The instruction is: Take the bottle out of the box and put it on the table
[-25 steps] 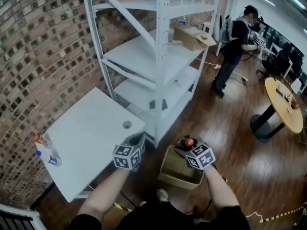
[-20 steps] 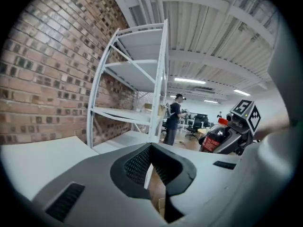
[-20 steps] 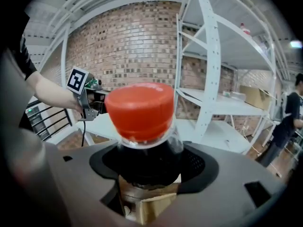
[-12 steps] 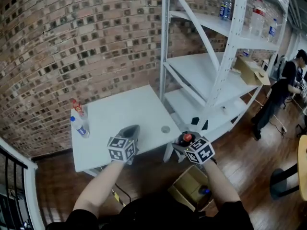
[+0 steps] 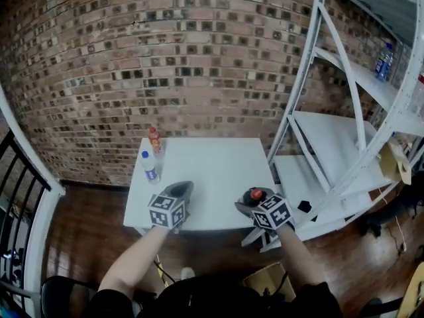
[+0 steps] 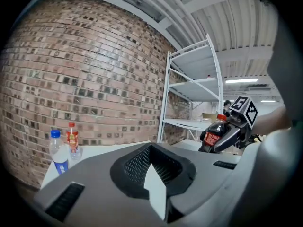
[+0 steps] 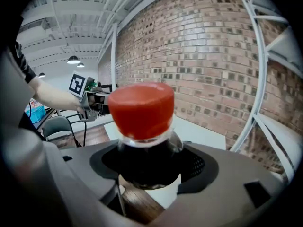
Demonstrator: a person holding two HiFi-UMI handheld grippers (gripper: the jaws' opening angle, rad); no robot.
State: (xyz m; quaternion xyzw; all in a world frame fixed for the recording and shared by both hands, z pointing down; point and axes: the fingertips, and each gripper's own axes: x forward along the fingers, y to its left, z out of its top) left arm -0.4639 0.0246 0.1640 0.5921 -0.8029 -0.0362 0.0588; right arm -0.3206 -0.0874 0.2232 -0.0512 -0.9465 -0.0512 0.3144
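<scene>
At the far-left corner of the table (image 5: 212, 171) stand a blue-capped bottle (image 5: 150, 167) and a small orange bottle (image 5: 155, 141); nearer, the left gripper (image 5: 180, 191) hangs pressed together, empty. By the near right edge the right gripper (image 5: 250, 204) pinches the dark cola bottle (image 5: 256, 194) below its neck. It is best lowered upright onto bare tabletop before releasing.

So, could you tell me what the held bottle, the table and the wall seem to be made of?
Bottle: probably clear glossy plastic, since the dark drink shows through; its red cap looks like matte plastic.
Table: smooth white top, perhaps laminate; the look leaves it open.
Wall: rough brown brick with pale mortar lines.
</scene>
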